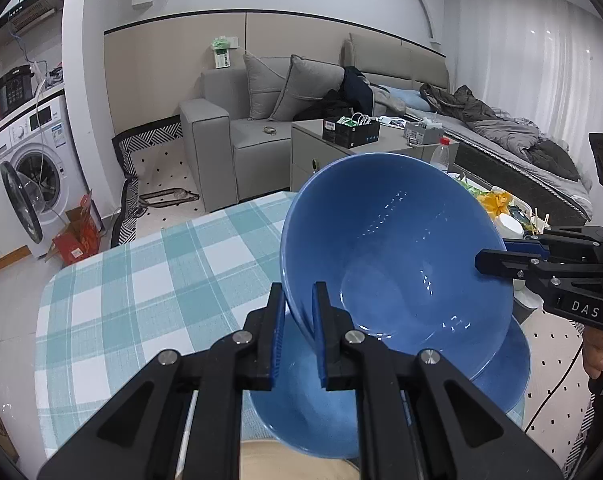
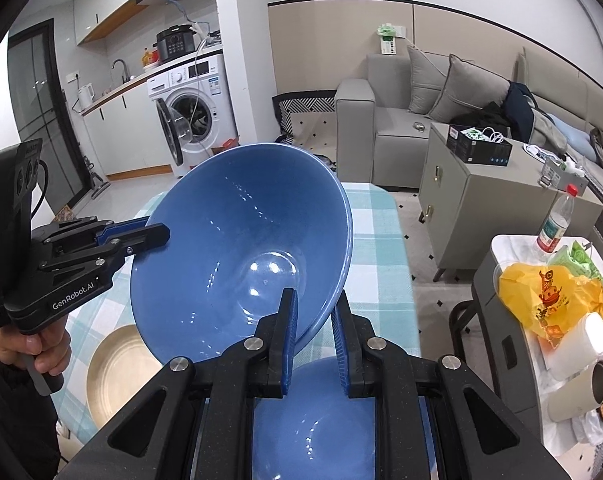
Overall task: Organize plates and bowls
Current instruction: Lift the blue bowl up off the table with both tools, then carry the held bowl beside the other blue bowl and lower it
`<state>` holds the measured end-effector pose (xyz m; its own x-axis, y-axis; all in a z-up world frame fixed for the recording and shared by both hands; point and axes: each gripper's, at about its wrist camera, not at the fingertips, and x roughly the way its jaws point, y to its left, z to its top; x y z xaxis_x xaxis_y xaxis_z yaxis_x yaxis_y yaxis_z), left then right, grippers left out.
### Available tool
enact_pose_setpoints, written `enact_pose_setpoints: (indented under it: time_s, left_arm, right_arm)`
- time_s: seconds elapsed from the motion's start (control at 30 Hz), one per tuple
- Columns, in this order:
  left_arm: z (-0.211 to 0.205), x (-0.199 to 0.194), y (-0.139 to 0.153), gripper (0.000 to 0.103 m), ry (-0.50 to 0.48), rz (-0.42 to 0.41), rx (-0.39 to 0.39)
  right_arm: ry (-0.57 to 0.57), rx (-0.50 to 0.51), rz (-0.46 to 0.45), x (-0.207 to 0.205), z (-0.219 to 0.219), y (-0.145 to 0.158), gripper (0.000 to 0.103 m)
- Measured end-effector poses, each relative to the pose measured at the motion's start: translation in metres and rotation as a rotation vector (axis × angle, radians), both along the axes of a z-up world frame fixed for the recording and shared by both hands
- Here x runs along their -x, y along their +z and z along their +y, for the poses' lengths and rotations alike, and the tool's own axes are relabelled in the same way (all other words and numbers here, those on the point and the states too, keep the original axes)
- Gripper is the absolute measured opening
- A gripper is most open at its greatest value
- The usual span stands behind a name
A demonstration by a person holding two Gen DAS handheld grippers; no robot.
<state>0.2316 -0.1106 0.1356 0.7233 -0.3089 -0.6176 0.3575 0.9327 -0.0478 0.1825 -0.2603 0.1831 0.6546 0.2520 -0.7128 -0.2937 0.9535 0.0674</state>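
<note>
The upper blue bowl (image 1: 397, 248) is gripped at opposite rims by left tongs (image 1: 297, 336) and right tongs (image 2: 313, 344), above the lower blue bowl (image 2: 313, 416); nesting it squarely is likely called for next.

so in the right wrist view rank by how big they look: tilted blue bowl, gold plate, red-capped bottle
1. tilted blue bowl, though nearest the camera
2. round gold plate, partly hidden
3. red-capped clear plastic bottle, farther off, so true size unsure

"DAS" printed on the right gripper (image 1: 497, 262), "GenRobot.AI" printed on the left gripper (image 2: 149, 236)
</note>
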Motion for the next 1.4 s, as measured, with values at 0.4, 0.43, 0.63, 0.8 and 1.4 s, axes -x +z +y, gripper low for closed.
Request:
enact_pose_setpoints:
  time_s: [0.4,0.43,0.63,0.8,1.4]
  left_arm:
    - [0.017,0.006,-0.017,0.011,0.028,0.031,0.003]
    - [0.018,0.006,-0.019,0.011,0.031,0.034,0.001]
    - [0.025,0.007,-0.03,0.011,0.044,0.056,-0.009]
    - [0.027,0.008,-0.04,0.011,0.049,0.076,-0.017]
    - [0.03,0.001,-0.064,0.011,0.062,0.13,-0.041]
  right_arm:
    - [0.038,0.016,0.044,-0.003,0.019,-0.023,0.017]
    - [0.041,0.016,0.048,-0.004,0.019,-0.025,0.017]
    - [0.053,0.016,0.079,-0.008,0.028,-0.041,0.017]
    - [0.063,0.033,0.101,-0.011,0.035,-0.054,0.018]
    - [0.082,0.056,0.154,-0.012,0.044,-0.079,0.018]
